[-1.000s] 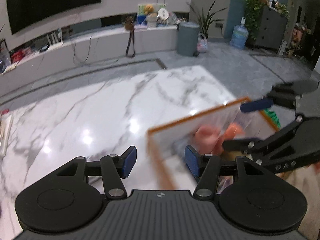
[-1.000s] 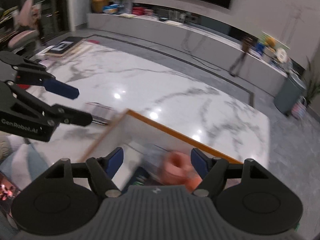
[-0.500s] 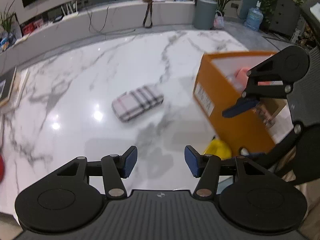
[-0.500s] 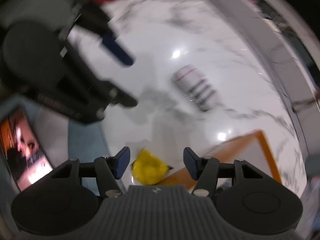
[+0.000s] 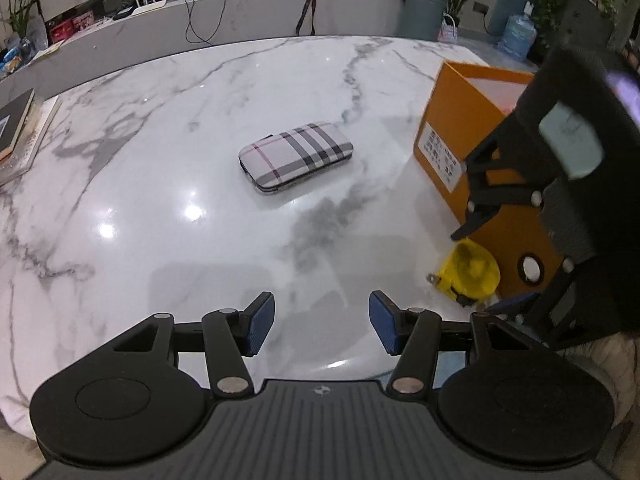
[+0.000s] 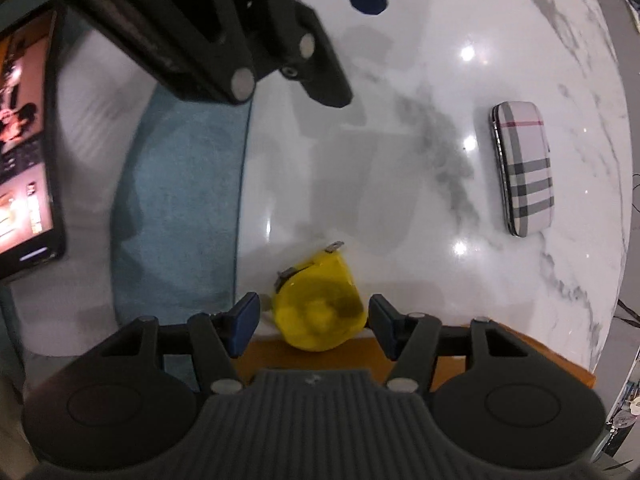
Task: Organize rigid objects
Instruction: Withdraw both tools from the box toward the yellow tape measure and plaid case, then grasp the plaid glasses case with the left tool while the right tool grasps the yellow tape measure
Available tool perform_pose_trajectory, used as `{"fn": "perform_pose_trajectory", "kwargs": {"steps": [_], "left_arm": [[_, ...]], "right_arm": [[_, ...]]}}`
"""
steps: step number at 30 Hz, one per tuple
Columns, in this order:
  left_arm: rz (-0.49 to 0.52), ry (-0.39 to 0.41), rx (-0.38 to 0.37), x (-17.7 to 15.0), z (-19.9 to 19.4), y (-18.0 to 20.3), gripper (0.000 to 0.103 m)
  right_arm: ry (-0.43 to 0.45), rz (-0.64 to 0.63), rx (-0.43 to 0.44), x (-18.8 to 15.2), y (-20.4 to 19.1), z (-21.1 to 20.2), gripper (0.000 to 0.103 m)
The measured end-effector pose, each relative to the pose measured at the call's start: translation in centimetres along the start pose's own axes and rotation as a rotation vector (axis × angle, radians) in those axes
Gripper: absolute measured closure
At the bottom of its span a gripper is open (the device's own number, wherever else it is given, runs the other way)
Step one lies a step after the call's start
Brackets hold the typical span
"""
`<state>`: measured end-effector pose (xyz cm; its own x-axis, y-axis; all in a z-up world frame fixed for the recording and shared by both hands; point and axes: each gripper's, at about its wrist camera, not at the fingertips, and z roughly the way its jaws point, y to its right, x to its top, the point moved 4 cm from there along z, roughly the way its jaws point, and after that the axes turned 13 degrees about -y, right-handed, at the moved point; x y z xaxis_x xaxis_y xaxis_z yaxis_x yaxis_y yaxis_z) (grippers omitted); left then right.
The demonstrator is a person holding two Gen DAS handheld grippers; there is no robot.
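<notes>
Yellow tape measure (image 6: 320,312) sits, seemingly untouched, between the parted right gripper (image 6: 314,322); only the left view shows the box opening (image 5: 496,92).

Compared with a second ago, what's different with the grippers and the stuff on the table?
The right hand-held gripper swung from over the orange box down to straddle the yellow tape measure, pads not yet pressing. The left hand-held gripper dropped lower, still open and empty. The plaid case hasn't moved.

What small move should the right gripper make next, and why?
Probably close the jaws of the right gripper: the yellow plastic tape measure on the white marble table already sits between them, small gaps showing each side, beside the orange cardboard box.
</notes>
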<state>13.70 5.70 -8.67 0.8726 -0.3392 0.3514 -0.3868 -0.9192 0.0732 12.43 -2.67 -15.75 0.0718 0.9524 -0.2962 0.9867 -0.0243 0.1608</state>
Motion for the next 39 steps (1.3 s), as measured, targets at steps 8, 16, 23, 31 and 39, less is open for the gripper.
{"fn": "perform_pose_trajectory", "kwargs": {"steps": [8,16,23,31,39], "left_arm": [[-0.059,0.018,-0.037,0.9,0.7,-1.2,0.039],[-0.059,0.013,-0.014,1.4,1.4,-1.3,0.039],[0.062,0.049,0.093,2.3,1.2,-1.3,0.039],[0.223,0.157,0.122,6.8,1.5,-2.3,0.033],[0.565,0.085,0.156,11.8,5.8,-1.0,0.019]], "right_arm": [[-0.017,0.013,0.074,0.2,1.7,1.1,0.048],[0.036,0.063,0.079,0.4,3.0,0.9,0.048],[0.041,0.245,0.067,0.8,7.2,1.7,0.048],[0.068,0.391,0.183,0.3,12.5,2.8,0.048],[0.087,0.413,0.275,-0.4,14.1,3.7,0.049]]}}
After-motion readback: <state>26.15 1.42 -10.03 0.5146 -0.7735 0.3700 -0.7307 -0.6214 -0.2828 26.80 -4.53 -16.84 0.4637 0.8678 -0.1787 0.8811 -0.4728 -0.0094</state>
